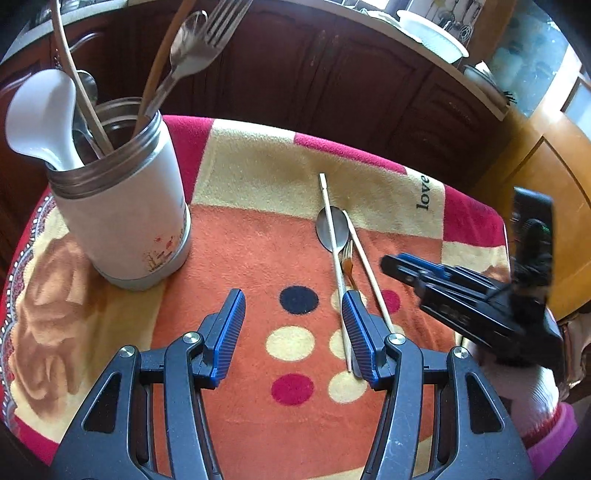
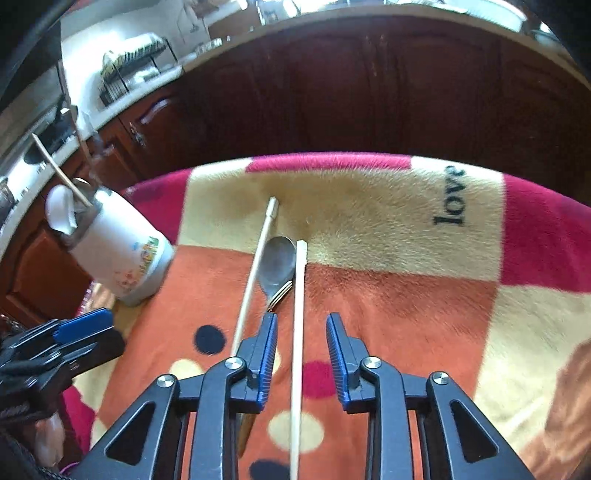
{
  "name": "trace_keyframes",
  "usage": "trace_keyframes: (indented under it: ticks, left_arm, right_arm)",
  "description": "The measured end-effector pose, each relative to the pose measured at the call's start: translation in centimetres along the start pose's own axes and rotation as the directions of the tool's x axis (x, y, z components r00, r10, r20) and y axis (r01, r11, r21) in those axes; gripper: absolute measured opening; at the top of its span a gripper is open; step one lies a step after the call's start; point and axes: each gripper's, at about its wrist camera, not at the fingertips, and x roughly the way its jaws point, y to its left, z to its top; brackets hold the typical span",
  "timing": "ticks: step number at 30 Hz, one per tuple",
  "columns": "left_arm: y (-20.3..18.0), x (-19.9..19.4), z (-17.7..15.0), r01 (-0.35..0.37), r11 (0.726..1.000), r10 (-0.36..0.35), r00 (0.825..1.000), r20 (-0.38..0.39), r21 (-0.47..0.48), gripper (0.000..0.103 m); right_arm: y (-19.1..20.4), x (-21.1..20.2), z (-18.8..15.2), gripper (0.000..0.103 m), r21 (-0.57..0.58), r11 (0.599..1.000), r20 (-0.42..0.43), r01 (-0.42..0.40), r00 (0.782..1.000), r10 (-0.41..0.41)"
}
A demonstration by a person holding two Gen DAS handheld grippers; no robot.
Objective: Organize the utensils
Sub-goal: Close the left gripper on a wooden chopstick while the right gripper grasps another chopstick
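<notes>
Two pale chopsticks (image 1: 332, 236) (image 1: 365, 266), a metal spoon (image 1: 327, 227) and a fork (image 1: 347, 258) lie together on a patterned blanket (image 1: 258, 251). A white holder jar (image 1: 125, 221) at the left holds a white spoon, a fork and other utensils. My left gripper (image 1: 292, 295) is open over the blanket with nothing between its fingers; its right finger covers the utensil handles. My right gripper (image 2: 302, 317) is open and straddles the right chopstick (image 2: 298, 332) without the pads touching it. The spoon (image 2: 279, 262) and fork (image 2: 280, 291) lie just left of it.
Dark wooden cabinets run behind the blanket's far edge. A white bowl (image 1: 432, 33) stands on the counter above them and a dish rack (image 2: 133, 62) at the far left. The holder jar (image 2: 122, 251) stands near the blanket's left edge. A light wooden cabinet (image 1: 546, 155) is at the right.
</notes>
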Motion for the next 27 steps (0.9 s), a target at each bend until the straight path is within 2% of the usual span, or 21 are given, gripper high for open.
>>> trace_keyframes:
  ticks: [2, 4, 7, 10, 14, 17, 19, 21, 23, 25, 27]
  left_arm:
    - [0.1, 0.5, 0.2, -0.003, 1.0, 0.003, 1.0, -0.006, -0.002, 0.054]
    - [0.2, 1.1, 0.5, -0.004, 1.0, 0.004, 1.0, -0.015, -0.006, 0.054]
    - [0.1, 2.1, 1.0, 0.005, 1.0, -0.005, 1.0, -0.028, -0.014, 0.054]
    - [-0.4, 3.0, 1.6, 0.024, 1.0, -0.024, 0.999, -0.029, -0.018, 0.054]
    - [-1.0, 5.0, 2.9, 0.052, 0.998, -0.053, 0.998, -0.045, -0.039, 0.054]
    - [-1.6, 6.7, 3.9, 0.062, 0.997, -0.065, 0.996, -0.058, -0.049, 0.054]
    - [-1.9, 7.7, 4.7, 0.065, 0.997, -0.068, 0.996, -0.064, -0.051, 0.054]
    - [-2.1, 8.7, 5.4, 0.062, 0.997, -0.066, 0.995, -0.068, -0.053, 0.053]
    - [-2.2, 9.7, 5.7, 0.064, 0.997, -0.068, 0.994, -0.086, -0.049, 0.039]
    - [-2.0, 10.6, 5.7, 0.069, 0.996, -0.075, 0.99, -0.122, -0.053, 0.018]
    - [-1.8, 11.0, 5.6, 0.087, 0.994, -0.094, 0.986, -0.137, -0.06, 0.013]
  right_arm:
    - [0.3, 1.3, 0.3, 0.024, -0.021, 1.0, -0.028, 0.004, 1.0, -0.005]
    - [0.5, 2.5, 0.4, 0.021, -0.049, 0.997, -0.054, 0.051, 0.997, -0.054]
    - [0.3, 2.7, 0.4, 0.004, -0.05, 0.996, -0.034, 0.077, 0.996, -0.078]
    - [-0.9, 1.2, -0.1, 0.004, 0.006, 0.996, 0.012, 0.089, 0.996, -0.089]
    - [-3.2, -0.2, -1.0, 0.004, 0.088, 0.991, 0.02, 0.099, 0.995, -0.102]
    - [-4.5, -0.6, -1.5, 0.004, 0.138, 0.988, 0.015, 0.068, 0.997, -0.071]
    - [-5.2, -0.9, -1.5, 0.007, 0.158, 0.987, 0.026, 0.024, 0.999, -0.028]
    - [-5.2, -1.2, -1.6, 0.016, 0.155, 0.988, 0.034, 0.021, 0.999, -0.027]
    - [-5.2, -1.0, -1.3, 0.016, 0.155, 0.988, 0.033, 0.004, 0.999, -0.009]
    - [-5.1, -0.6, -0.8, 0.016, 0.151, 0.988, 0.022, -0.012, 1.0, 0.009]
    - [-4.9, 0.2, -0.4, 0.016, 0.131, 0.991, 0.007, -0.006, 1.0, 0.005]
